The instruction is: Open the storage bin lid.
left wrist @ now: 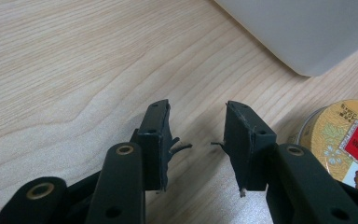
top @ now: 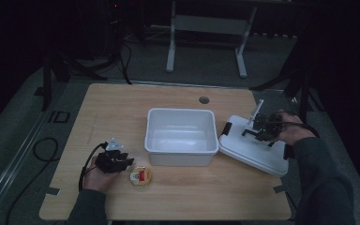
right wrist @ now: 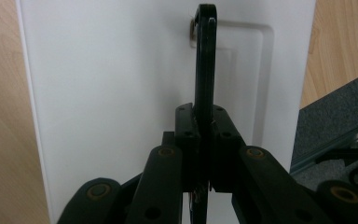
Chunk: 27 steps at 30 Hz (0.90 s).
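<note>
Right gripper [right wrist: 204, 140] is clamped on the black handle [right wrist: 205, 56] of the white lid [top: 253, 147], which lies on the table beside the empty white bin [top: 181, 136]. Left gripper [left wrist: 198, 140] sits jaws apart and empty just beside the round tin [top: 141, 176]. Looks early: nothing binned, lid not on.

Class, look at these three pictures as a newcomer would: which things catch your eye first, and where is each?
The empty white tub sits mid-table, brightest against the dim room. Right of it lies its white lid, whose black handle the right tool has clamped. Near the left tool, jaws apart, lies a round gold tin.
</note>
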Each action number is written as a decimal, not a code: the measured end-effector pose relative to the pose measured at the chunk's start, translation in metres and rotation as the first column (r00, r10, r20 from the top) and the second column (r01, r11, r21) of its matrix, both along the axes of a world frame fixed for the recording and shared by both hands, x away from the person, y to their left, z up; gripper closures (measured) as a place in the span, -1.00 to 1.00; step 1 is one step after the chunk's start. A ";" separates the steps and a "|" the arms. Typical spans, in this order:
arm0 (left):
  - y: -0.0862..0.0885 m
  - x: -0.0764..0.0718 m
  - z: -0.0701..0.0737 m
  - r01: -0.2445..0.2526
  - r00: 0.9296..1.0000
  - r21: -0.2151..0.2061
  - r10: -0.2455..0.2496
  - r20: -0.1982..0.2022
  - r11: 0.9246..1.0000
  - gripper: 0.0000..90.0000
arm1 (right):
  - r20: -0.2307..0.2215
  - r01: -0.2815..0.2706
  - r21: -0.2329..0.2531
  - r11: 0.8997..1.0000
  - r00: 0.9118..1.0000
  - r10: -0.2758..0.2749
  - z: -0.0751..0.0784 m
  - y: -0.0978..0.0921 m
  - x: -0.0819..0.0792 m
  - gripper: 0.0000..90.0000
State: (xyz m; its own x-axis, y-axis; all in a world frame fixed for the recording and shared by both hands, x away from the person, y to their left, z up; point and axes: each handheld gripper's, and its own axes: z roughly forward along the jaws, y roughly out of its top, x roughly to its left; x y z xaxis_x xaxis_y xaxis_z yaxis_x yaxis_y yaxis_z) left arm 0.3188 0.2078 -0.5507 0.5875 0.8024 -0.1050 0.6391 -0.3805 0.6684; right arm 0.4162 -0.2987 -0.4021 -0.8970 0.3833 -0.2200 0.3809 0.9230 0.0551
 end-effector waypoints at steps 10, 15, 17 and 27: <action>0.000 0.000 0.000 0.001 1.000 0.001 -0.001 0.000 1.000 0.35 | -0.012 0.009 0.011 1.000 1.000 -0.009 -0.015 -0.001 0.000 0.87; 0.000 0.000 0.000 0.001 1.000 0.001 -0.001 0.000 1.000 0.35 | -0.018 0.017 0.017 1.000 1.000 -0.017 -0.023 0.000 0.000 0.87; 0.000 0.000 0.000 0.001 1.000 0.002 -0.001 0.001 1.000 0.35 | -0.019 0.019 0.022 1.000 1.000 -0.018 -0.025 0.001 0.001 0.87; 0.000 0.000 0.000 0.002 1.000 0.003 -0.002 0.001 1.000 0.35 | -0.019 0.028 0.030 0.999 0.999 -0.027 -0.037 0.004 0.002 0.87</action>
State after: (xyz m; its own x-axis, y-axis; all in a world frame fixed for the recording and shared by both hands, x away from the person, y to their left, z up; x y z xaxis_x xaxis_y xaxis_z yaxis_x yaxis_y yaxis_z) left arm 0.3188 0.2077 -0.5507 0.5888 0.8018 -0.1021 0.6377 -0.3833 0.6681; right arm 0.4182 -0.2951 -0.4396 -0.8899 0.4142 -0.1909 0.4073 0.9101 0.0758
